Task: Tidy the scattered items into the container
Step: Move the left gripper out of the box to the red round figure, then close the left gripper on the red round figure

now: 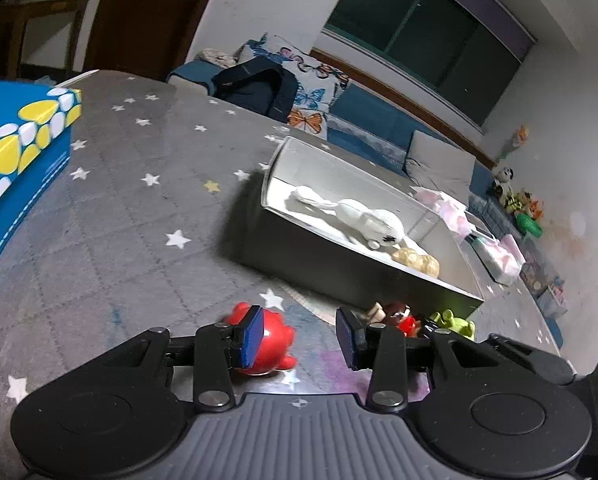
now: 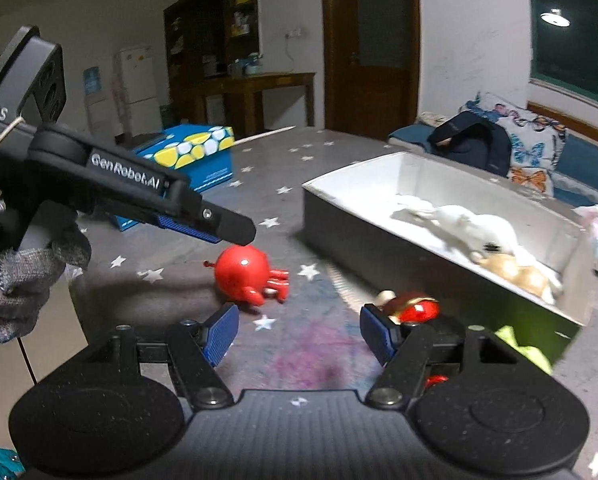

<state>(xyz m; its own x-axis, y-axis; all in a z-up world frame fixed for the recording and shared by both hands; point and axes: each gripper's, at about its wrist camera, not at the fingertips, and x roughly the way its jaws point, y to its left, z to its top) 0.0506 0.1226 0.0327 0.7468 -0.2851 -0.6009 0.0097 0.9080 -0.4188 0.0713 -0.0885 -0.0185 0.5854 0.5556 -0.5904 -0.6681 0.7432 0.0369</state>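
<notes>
Hovering low over the red octopus toy (image 2: 245, 276) on the star-patterned mat (image 1: 147, 216) — left gripper (image 1: 301, 338) spread wide, empty, one pad (image 1: 253, 334) just beside the toy, probably lining up a grasp. Right gripper (image 2: 297, 336) likewise wide, holding nothing, near a small red-and-brown figure (image 2: 413, 306). Beyond both — grey container (image 1: 339, 268), white plush (image 1: 365, 218) already inside.

A red octopus toy (image 2: 245, 274) with a round glossy body lies on the star-patterned cover, legs pointing right. To its right, near the grey container (image 2: 379, 240), lies a small brown-and-red figure (image 2: 413, 306), with a lime-green toy (image 1: 455, 320) further right. Inside the open, white-lined container lie a white plush animal (image 2: 475, 228) and a tan toy (image 2: 515, 272)
</notes>
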